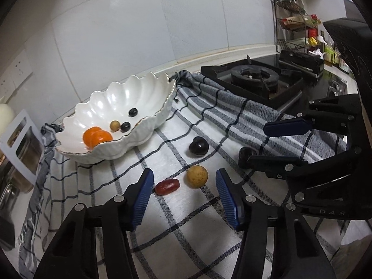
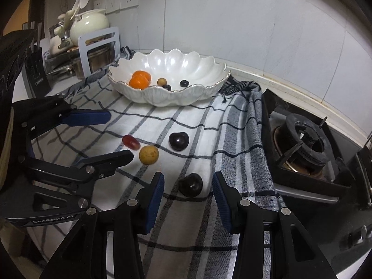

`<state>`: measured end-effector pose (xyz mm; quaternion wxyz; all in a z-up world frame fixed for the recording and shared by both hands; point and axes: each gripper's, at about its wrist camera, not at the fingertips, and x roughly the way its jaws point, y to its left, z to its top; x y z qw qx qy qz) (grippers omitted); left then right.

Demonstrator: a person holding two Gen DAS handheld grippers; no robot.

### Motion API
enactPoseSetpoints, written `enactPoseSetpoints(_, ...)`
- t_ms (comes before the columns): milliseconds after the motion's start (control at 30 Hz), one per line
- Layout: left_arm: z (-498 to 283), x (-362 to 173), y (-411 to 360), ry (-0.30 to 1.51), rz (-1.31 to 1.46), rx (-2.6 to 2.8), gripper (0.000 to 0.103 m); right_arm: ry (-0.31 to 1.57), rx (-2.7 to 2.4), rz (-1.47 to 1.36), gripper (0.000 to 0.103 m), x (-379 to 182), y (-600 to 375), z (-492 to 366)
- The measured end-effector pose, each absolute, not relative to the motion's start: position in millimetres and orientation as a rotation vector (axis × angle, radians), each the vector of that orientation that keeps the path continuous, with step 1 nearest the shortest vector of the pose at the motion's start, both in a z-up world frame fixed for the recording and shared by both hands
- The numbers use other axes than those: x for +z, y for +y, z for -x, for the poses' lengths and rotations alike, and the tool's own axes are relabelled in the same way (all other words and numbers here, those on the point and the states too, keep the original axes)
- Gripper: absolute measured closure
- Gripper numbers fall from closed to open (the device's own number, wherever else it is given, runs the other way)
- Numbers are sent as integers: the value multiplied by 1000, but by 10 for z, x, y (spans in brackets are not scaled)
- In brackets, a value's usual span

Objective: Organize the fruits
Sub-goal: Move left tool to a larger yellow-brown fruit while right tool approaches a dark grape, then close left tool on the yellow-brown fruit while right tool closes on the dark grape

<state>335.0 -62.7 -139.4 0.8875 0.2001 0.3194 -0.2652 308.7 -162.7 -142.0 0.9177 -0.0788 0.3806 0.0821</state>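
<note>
Four fruits lie on the checked cloth (image 2: 200, 121) near the white bowl (image 2: 209, 86). Both hand-held grippers, left (image 1: 184, 200) and right (image 2: 188, 197), are wide apart. The dark cherry (image 2: 190, 184) could roll away if bumped.

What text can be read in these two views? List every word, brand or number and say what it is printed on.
"GenRobot.AI": on the black body of the left gripper, seen in the right wrist view.
"D A S": letters cut off at the frame edge, on the black body of the right gripper, seen in the left wrist view.
Labels on the bottles and packets in the spice rack: too small and blurred to read.
White print on the knife block: blurred, unreadable.
</note>
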Motion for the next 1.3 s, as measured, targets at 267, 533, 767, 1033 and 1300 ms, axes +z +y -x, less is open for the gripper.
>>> enactPoseSetpoints(267,-3450,-1509,-684,685,-424,-587,55,829,190,155,59,-1558,-1653,-3215)
enactPoseSetpoints(533,-3527,-1620,-758,707,-451,-616,61,861,201,156,62,-1669,-1657,-3303)
enactPoseSetpoints(767,-3603,-1702,-801,739,-442,-630,65,873,210,164,63,-1720,-1658,-3330)
enactPoseSetpoints(1033,-3638,-1749,-831,759,-432,-630,74,879,220,157,72,-1746,-1668,-3348)
enactPoseSetpoints(1300,-3662,-1748,-835,767,-421,-613,76,878,216,123,72,-1746,-1688,-3344)
